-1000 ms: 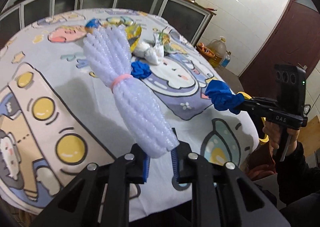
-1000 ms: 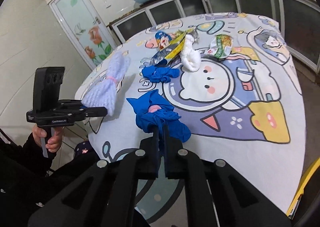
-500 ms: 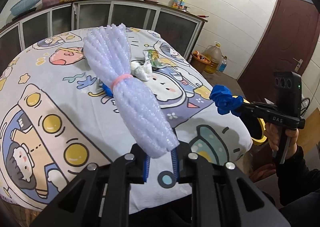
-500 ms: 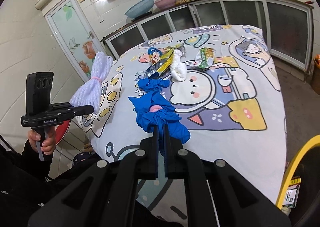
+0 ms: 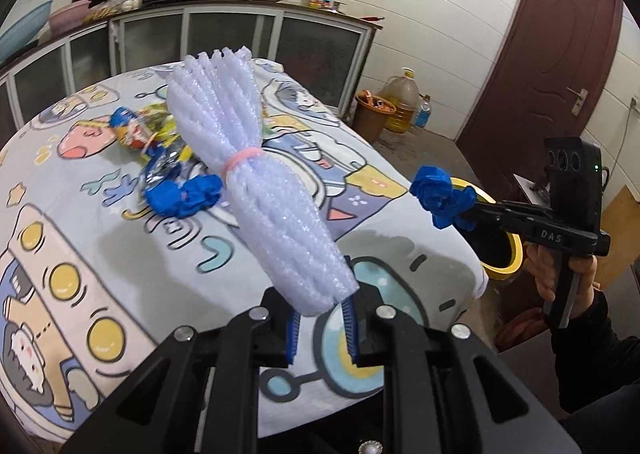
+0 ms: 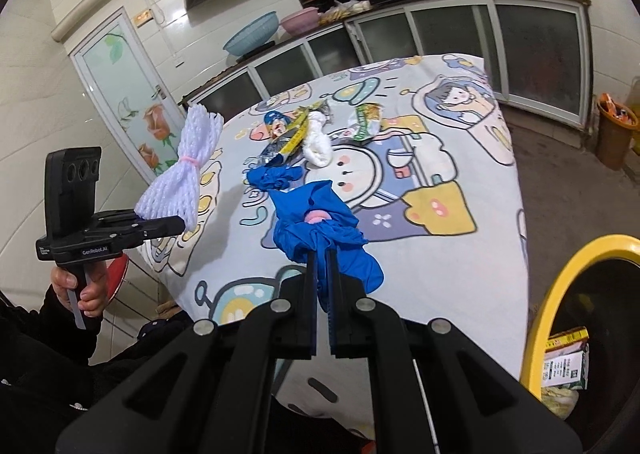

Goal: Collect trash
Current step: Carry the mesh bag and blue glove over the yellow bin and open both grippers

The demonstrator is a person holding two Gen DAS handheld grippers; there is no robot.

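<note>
My left gripper (image 5: 320, 294) is shut on the end of a white foam net bundle (image 5: 248, 173) tied with a pink band, held up over the table's near side; the same bundle (image 6: 180, 165) shows at the left in the right wrist view. My right gripper (image 6: 323, 254) is shut on a crumpled blue glove (image 6: 320, 221), lifted beyond the table's edge near a yellow-rimmed bin (image 6: 560, 294). That blue glove (image 5: 440, 193) hangs in front of the bin (image 5: 502, 254) in the left wrist view. A second blue glove (image 5: 184, 193), snack wrappers (image 6: 288, 133) and a white wad (image 6: 318, 141) lie on the tablecloth (image 6: 440, 254).
The bin holds a printed wrapper (image 6: 566, 358). An orange bucket (image 5: 372, 117) and an oil jug (image 5: 404, 101) stand on the floor by the cabinets (image 5: 320, 53). A brown door (image 5: 560, 53) is behind the right hand. A red stool (image 6: 120, 274) stands below the left hand.
Both grippers have drawn back and risen from the table with their loads. The blue glove has travelled past the table's edge toward the yellow bin, which has come into view.
</note>
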